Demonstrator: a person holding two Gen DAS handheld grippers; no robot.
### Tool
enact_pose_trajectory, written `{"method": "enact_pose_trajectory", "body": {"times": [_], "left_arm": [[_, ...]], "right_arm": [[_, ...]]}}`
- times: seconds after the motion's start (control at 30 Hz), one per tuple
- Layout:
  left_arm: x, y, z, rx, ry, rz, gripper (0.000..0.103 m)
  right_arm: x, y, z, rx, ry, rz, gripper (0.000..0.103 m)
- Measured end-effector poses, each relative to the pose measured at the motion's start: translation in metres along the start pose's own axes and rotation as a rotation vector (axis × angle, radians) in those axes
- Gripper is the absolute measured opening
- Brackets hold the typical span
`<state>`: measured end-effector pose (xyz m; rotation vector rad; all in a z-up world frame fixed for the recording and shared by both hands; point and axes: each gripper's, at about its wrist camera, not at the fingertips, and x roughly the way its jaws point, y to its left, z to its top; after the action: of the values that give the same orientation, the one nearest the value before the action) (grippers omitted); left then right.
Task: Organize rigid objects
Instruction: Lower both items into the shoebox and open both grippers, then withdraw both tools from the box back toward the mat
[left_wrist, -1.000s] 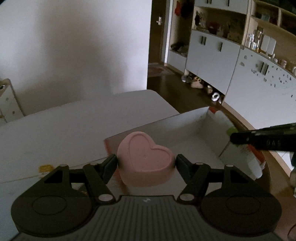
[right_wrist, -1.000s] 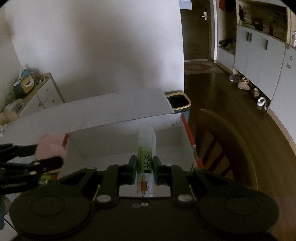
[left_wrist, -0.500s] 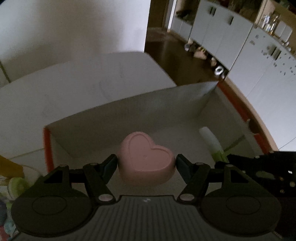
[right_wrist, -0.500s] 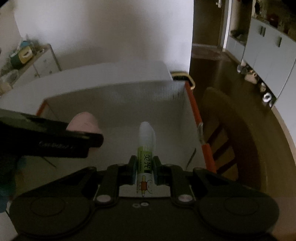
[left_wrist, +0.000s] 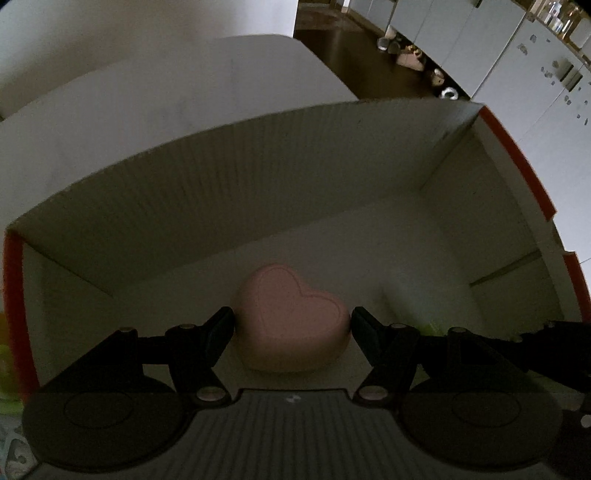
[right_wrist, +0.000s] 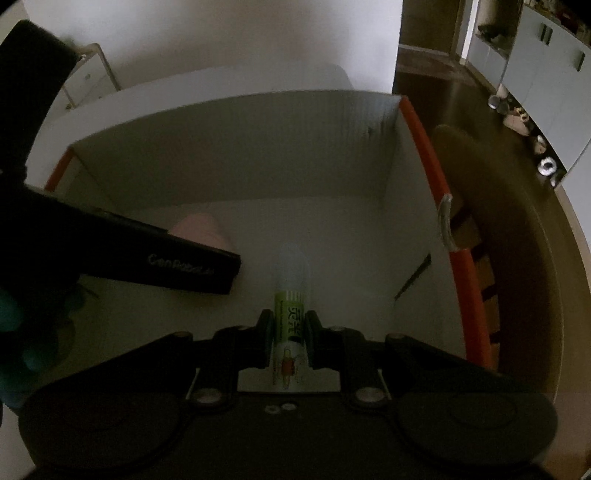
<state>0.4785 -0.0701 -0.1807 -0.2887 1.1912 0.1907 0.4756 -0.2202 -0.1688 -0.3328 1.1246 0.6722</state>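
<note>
On the left, the left gripper (left_wrist: 292, 325) clamps a pink heart-shaped block (left_wrist: 291, 319) low inside the white box (left_wrist: 221, 177) (orange-edged). To its right, the right gripper (right_wrist: 289, 338) pinches a glue stick (right_wrist: 290, 314), narrowly closed, over the box floor.

Dim, underexposed fisheye views, edges bowed, slightly soft.

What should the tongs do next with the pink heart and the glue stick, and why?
Probably lower both a little more, then open. The left tongs grip the pink heart and the right tongs grip the glue stick, both already inside the white box. I cannot tell whether either touches the box floor yet.
</note>
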Motion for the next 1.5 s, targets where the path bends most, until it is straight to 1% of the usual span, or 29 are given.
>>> {"method": "enact_pose_trajectory", "body": {"times": [0.03,0.1,0.17,0.23,0.27,0.33,0.43,0.5,0.77,0.83,0.97,1.0,1.1,1.17,1.27,1.5], "left_arm": [[0.001,0.000,0.000,-0.003,0.005,-0.002,0.070],[0.005,0.000,-0.002,-0.007,0.014,-0.002,0.070],[0.006,-0.003,-0.003,0.000,0.012,0.004,0.070],[0.007,-0.005,-0.004,0.007,0.013,0.010,0.070],[0.006,-0.006,-0.005,0.005,0.013,0.007,0.070],[0.005,-0.005,-0.006,-0.006,0.012,-0.003,0.070],[0.000,-0.003,-0.011,0.002,0.004,0.005,0.070],[-0.006,-0.005,-0.014,0.014,-0.009,0.010,0.070],[-0.039,-0.005,-0.020,0.034,-0.088,0.003,0.070],[-0.048,-0.003,-0.023,0.038,-0.110,0.005,0.070],[-0.069,0.002,-0.029,0.032,-0.162,-0.002,0.070],[-0.074,0.003,-0.029,0.031,-0.175,-0.005,0.070],[-0.087,0.004,-0.030,0.025,-0.209,-0.013,0.070],[-0.094,0.007,-0.034,0.021,-0.228,-0.024,0.070],[-0.103,0.008,-0.040,0.030,-0.254,-0.030,0.070],[-0.137,0.020,-0.065,0.073,-0.328,-0.046,0.070]], "right_arm": [[0.001,0.000,0.001,0.002,0.003,0.001,0.016],[0.002,0.001,0.002,-0.001,0.010,-0.003,0.020],[0.001,0.000,0.002,0.005,0.010,-0.002,0.020],[0.001,-0.003,0.003,0.016,0.009,0.002,0.023],[0.001,-0.005,0.004,0.023,0.009,0.005,0.025],[0.000,-0.007,0.005,0.031,0.009,0.010,0.026],[-0.004,-0.012,0.005,0.029,0.006,0.012,0.028],[-0.006,-0.014,0.004,0.032,0.000,0.010,0.033],[-0.018,-0.020,0.001,0.035,-0.036,0.025,0.042],[-0.023,-0.019,0.000,0.032,-0.049,0.029,0.045],[-0.035,-0.013,-0.004,0.025,-0.073,0.040,0.059],[-0.038,-0.013,-0.005,0.026,-0.081,0.039,0.060],[-0.046,-0.012,-0.007,0.028,-0.105,0.040,0.064],[-0.050,-0.009,-0.005,0.030,-0.121,0.039,0.064],[-0.064,-0.002,-0.008,0.029,-0.143,0.037,0.068],[-0.083,0.010,-0.015,0.042,-0.178,0.039,0.078]]}}
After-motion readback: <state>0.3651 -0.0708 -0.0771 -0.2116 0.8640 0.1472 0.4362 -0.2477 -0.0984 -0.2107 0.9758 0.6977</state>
